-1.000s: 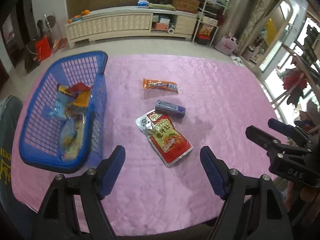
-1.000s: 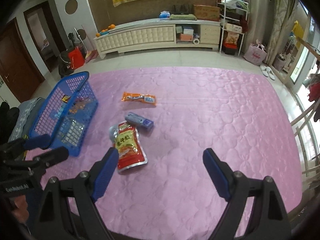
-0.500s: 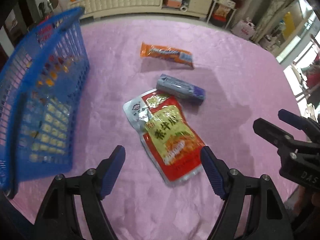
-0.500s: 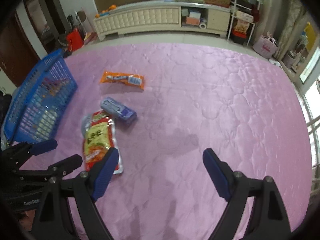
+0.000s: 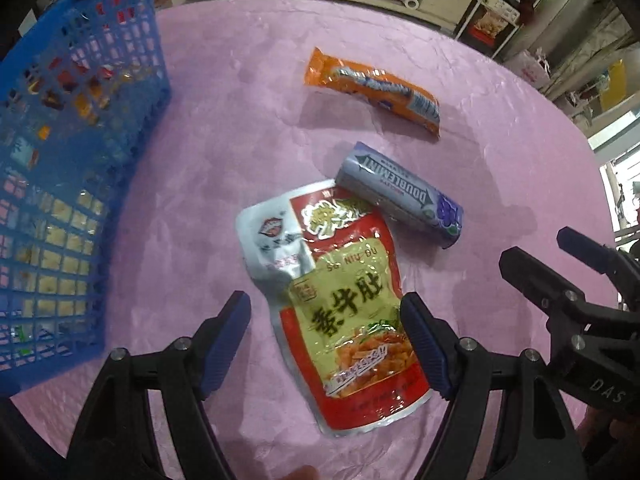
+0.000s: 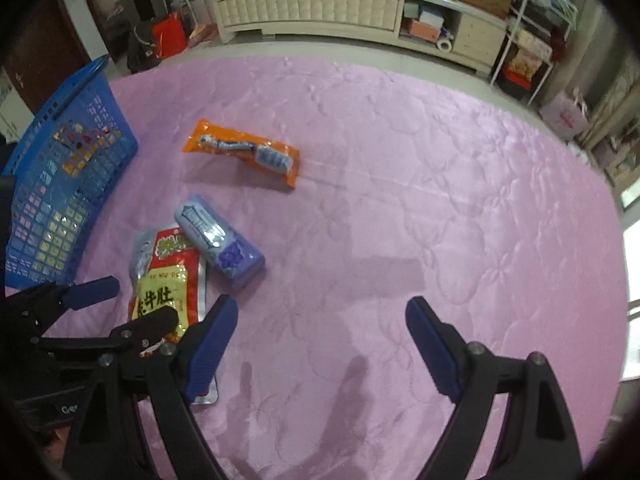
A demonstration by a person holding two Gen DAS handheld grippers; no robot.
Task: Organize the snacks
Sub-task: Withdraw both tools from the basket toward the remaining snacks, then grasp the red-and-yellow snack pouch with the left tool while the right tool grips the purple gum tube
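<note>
A red and yellow snack pouch (image 5: 340, 292) lies flat on the pink quilted cloth (image 5: 224, 152). My left gripper (image 5: 324, 308) hovers over it, open, its blue fingers on either side of the pouch's lower half without pressing it. A purple gum pack (image 5: 400, 196) touches the pouch's top corner. Farther back lies an orange packet (image 5: 376, 88). The blue basket (image 5: 60, 160) at the left holds several snacks. My right gripper (image 6: 322, 308) stands open over bare cloth, to the right of the pouch (image 6: 164, 288) and gum pack (image 6: 224, 244). It appears at the right in the left wrist view (image 5: 536, 246).
A cream low cabinet (image 6: 320, 4) runs along the far wall beyond the cloth's edge. A metal shelf rack (image 6: 528, 48) stands at the back right and a red bag (image 6: 168, 40) at the back left. Bare pink cloth (image 6: 440, 200) spreads to the right.
Both grippers have sunk toward the cloth and tipped downward. The left one now frames the red pouch, and the basket has slid to the view's left edge. Neither opening changed.
</note>
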